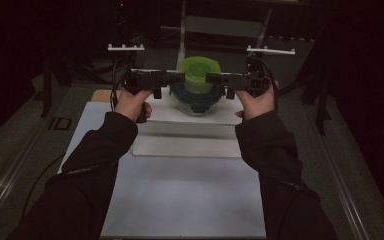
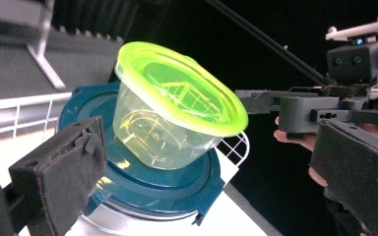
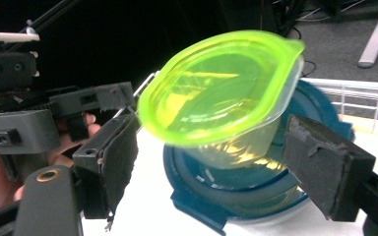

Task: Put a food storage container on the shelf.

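A small clear tub with a lime-green lid [image 1: 198,74] stands on the dark blue lid of a larger clear container [image 1: 196,100]. My left gripper [image 1: 179,78] comes in level from the left and my right gripper [image 1: 211,78] from the right, tips beside the green lid. In the left gripper view the tub [image 2: 177,113] lies between my wide-spread jaws [image 2: 209,169], and the pads [image 2: 64,172] are clear of it. The right gripper view shows the same tub [image 3: 221,93] between that gripper's open jaws [image 3: 221,167], untouched, above the blue lid [image 3: 226,191].
The containers rest on stacked white boards [image 1: 190,142] over a pale sheet [image 1: 180,195] that covers the table. A white wire rack [image 2: 234,147] pokes out behind the blue lid. A metal frame [image 1: 182,30] rises at the back, and dark surroundings flank the table.
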Tool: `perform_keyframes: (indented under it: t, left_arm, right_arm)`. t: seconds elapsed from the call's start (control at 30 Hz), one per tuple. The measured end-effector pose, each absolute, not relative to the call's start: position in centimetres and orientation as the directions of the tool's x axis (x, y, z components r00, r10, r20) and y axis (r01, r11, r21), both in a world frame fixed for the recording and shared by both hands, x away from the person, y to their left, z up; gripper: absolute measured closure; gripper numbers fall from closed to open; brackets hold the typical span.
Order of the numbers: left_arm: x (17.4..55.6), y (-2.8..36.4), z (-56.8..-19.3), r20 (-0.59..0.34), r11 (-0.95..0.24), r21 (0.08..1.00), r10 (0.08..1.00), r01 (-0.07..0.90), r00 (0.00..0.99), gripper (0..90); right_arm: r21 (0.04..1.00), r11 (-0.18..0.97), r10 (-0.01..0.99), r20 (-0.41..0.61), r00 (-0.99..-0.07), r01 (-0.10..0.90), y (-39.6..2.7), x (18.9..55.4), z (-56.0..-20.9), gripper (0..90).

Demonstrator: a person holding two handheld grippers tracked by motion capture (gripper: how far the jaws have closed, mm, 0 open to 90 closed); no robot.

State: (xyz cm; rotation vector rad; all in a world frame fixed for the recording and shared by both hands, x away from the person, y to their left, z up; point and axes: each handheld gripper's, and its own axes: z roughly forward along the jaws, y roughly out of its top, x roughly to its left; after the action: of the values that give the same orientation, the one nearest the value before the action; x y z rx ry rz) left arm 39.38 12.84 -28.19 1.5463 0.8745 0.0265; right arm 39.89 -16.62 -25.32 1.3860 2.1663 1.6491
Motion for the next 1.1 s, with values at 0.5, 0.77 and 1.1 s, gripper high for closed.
perform_keyframes:
  t: [0.5, 0.77, 1.1]
  left_arm:
    - [34.8, 11.9, -30.1, -0.370, -0.027, 0.895, 0.514, 0.445, 0.774, 0.3]
    - [32.6, 11.0, -32.0, -0.322, -0.102, 0.903, 0.479, 0.416, 0.817, 0.3]
    - [30.1, 10.5, -34.6, -0.283, -0.175, 0.903, 0.444, 0.391, 0.850, 0.2]
  right_arm:
    - [0.831, 0.061, 0.687, 0.367, -0.627, 0.553, -17.2, 36.2, -28.1, 20.3]
    - [0.826, 0.072, 0.659, 0.381, -0.648, 0.558, -17.7, 34.5, -30.7, 20.0]
    - [0.821, 0.118, 0.620, 0.379, -0.687, 0.559, -18.1, 33.1, -34.5, 19.8]
